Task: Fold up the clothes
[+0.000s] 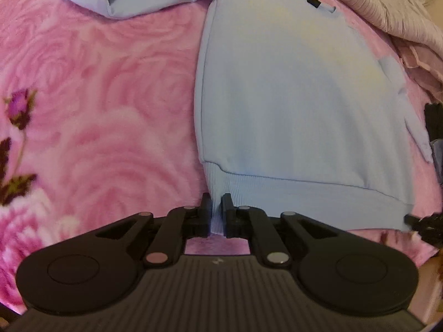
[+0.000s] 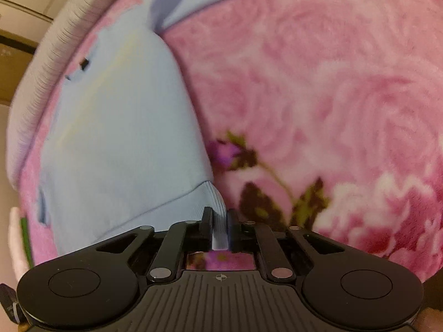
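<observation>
A pale blue sweatshirt (image 1: 290, 96) is spread flat on a pink floral blanket (image 1: 97, 96); its ribbed hem (image 1: 277, 193) is pinched at one corner by the left gripper (image 1: 216, 210), nearly closed, and at the other by the right gripper (image 2: 220, 227) — only a thin edge is caught; the hem could slip out, or the fold be skewed, should the lift be uneven.
</observation>
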The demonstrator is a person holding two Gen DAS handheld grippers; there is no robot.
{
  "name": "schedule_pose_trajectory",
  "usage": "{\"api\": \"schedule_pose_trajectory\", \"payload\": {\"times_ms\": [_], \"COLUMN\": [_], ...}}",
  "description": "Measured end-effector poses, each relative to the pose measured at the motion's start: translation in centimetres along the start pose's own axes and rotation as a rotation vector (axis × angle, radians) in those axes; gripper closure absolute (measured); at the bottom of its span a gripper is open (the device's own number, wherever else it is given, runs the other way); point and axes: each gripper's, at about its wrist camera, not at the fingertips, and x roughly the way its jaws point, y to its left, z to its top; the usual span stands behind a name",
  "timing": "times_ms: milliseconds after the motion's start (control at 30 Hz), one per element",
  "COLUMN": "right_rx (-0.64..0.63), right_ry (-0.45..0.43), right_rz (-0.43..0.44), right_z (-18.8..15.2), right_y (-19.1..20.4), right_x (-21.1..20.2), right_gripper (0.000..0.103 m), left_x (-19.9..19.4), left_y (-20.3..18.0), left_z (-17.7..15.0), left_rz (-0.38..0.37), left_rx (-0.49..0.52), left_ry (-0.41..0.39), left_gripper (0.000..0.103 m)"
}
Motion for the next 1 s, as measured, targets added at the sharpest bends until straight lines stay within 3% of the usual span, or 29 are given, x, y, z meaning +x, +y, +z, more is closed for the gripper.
{"api": "schedule_pose_trajectory", "payload": {"times_ms": [67,167,333,433,533,667,800,867,900,933,1000], "right_rx": [-0.015,-0.004,0.083,0.135,0.085,0.036,0.053,0.086,0.106,0.125,0.149], "right_ry": [0.002,-0.023,-0.107,-0.125,-0.137,-0.13,-0.127,-0.128,-0.126,-0.126,-0.124], "right_rz": [-0.041,-0.095,-0.204,-0.235,-0.212,-0.215,-0.238,-0.257,-0.264,-0.265,-0.269], "right_z": [0.5,1.4,4.2,6.1,7.4,8.9,9.3,9.4,9.5,9.5,9.6], "right_y": [0.7,1.3,2.1,2.9,4.6,6.6,6.6,6.2,5.9,5.8,5.5], "right_x": [-0.3,-1.3,-1.5,-0.4,0.4,1.8,2.4,2.6,2.8,2.9,3.0], "right_gripper": [0.079,0.067,0.063,0.063,0.063,0.062,0.062,0.062,0.062,0.062,0.062], "left_x": [-0.7,-2.4,-4.1,-2.9,-0.5,2.5,5.7,7.7,8.2,8.2,6.7], "left_y": [0.2,1.1,2.1,1.6,1.4,2.3,3.9,4.9,5.2,5.5,6.2], "left_z": [0.2,0.6,3.9,8.3,13.7,19.5,23.2,24.5,24.6,24.5,23.9], "left_rz": [-0.002,0.03,0.19,0.299,0.389,0.469,0.549,0.599,0.615,0.613,0.573], "left_rx": [0.005,0.026,0.033,0.092,0.172,0.216,0.211,0.207,0.208,0.205,0.142], "left_ry": [0.02,0.046,-0.069,-0.152,-0.197,-0.209,-0.195,-0.163,-0.159,-0.172,-0.236], "left_gripper": [0.087,0.084,0.071,0.068,0.068,0.068,0.067,0.068,0.077,0.097,0.098]}}
